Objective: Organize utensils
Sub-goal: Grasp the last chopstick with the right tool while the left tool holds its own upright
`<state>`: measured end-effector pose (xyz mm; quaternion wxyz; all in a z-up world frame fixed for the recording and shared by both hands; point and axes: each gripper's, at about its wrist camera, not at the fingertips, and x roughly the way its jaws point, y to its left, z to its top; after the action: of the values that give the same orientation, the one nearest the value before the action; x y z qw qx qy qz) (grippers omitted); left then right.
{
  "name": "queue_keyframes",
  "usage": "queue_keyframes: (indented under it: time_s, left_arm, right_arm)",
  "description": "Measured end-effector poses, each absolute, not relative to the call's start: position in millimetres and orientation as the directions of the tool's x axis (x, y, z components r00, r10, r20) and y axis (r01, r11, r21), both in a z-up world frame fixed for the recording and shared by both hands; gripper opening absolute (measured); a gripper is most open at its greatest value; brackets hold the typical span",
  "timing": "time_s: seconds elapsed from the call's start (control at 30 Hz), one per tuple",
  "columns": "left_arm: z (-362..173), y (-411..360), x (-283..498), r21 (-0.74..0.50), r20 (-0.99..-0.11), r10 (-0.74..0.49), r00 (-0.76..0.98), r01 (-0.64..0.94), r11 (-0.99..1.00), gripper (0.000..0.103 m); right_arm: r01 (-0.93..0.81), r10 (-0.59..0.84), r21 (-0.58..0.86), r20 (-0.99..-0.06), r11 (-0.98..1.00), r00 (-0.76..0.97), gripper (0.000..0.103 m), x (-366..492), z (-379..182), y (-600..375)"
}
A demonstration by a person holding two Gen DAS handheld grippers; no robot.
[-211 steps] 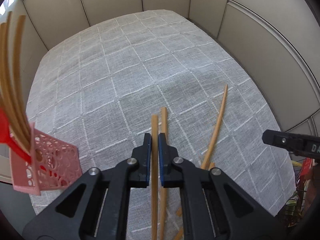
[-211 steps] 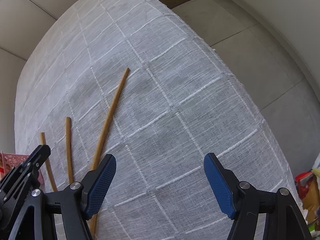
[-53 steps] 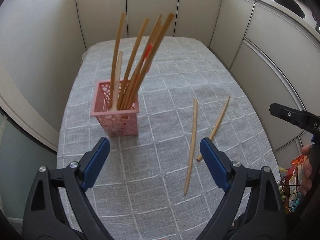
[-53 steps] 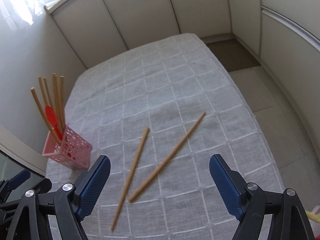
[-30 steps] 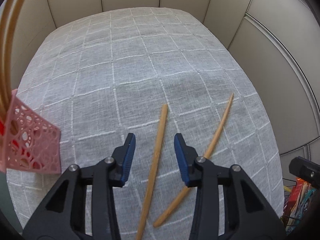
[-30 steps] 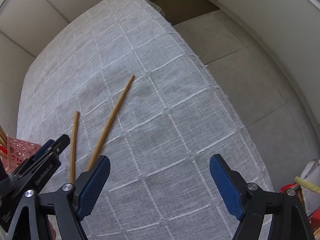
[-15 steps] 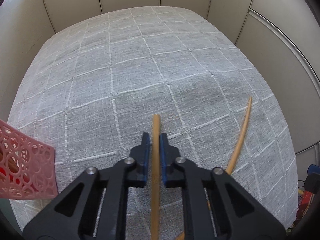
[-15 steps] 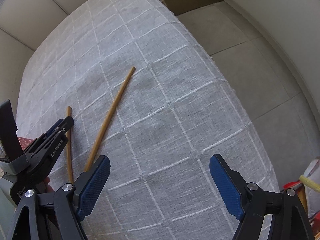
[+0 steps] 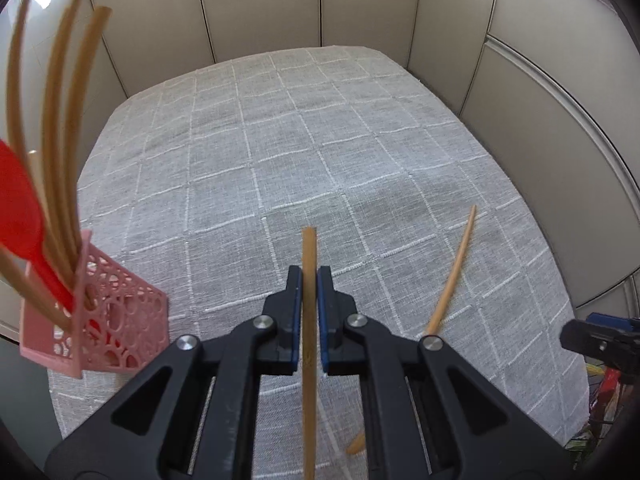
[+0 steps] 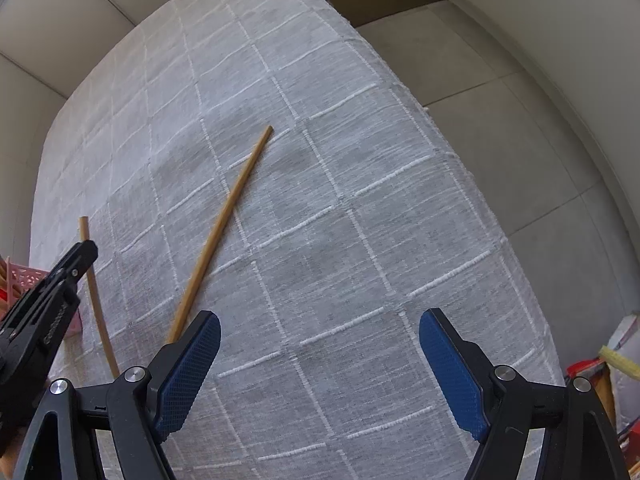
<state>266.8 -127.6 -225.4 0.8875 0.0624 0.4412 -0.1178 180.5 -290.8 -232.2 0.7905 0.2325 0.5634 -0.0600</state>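
My left gripper (image 9: 309, 280) is shut on a wooden chopstick (image 9: 309, 248) that runs back between its fingers, lifted over the grey checked tablecloth (image 9: 320, 140). A second chopstick (image 9: 454, 280) lies on the cloth to its right. A pink perforated holder (image 9: 116, 328) at the left holds several chopsticks and a red spoon (image 9: 20, 216). My right gripper (image 10: 320, 364) is open and empty above the cloth. In the right wrist view the lying chopstick (image 10: 224, 224) is ahead-left, and the left gripper (image 10: 60, 280) holds the other chopstick (image 10: 92, 280).
Beige panel walls (image 9: 320, 4) surround the table on the far and right sides. The cloth's right edge drops to a tiled floor (image 10: 500, 120). Colourful packaging (image 10: 608, 368) sits low at the right.
My left gripper closed on the chopstick half a second ago and has now lifted it and swung left, so the pink holder is back in view. The right gripper stays open.
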Motion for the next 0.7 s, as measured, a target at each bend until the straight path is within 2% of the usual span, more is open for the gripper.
queue_keyframes:
  time_s: [0.2, 0.37, 0.57, 0.7]
  left_arm:
    - [-193, -101, 234, -0.021, -0.749, -0.211, 0.628, 0.297, 0.955, 0.008]
    - [-174, -78, 211, -0.064, -0.73, -0.252, 0.635, 0.303, 0.951, 0.008]
    - [-159, -60, 195, -0.096, -0.703, -0.294, 0.647, 0.323, 0.942, 0.008]
    - [-155, -43, 194, -0.129, -0.7, -0.304, 0.646, 0.305, 0.944, 0.008]
  right_arm:
    - [0.345, 0.149, 0.275, -0.925, 0.897, 0.35, 0.086, 192, -238, -284]
    - [0.305, 0.195, 0.307, -0.917, 0.902, 0.347, 0.084, 212, -247, -280]
    - [0.36, 0.318, 0.455, -0.869, 0.814, 0.379, 0.065, 248, -258, -281]
    - [0.375, 0.269, 0.409, -0.888, 0.832, 0.372, 0.051, 270, -266, -273]
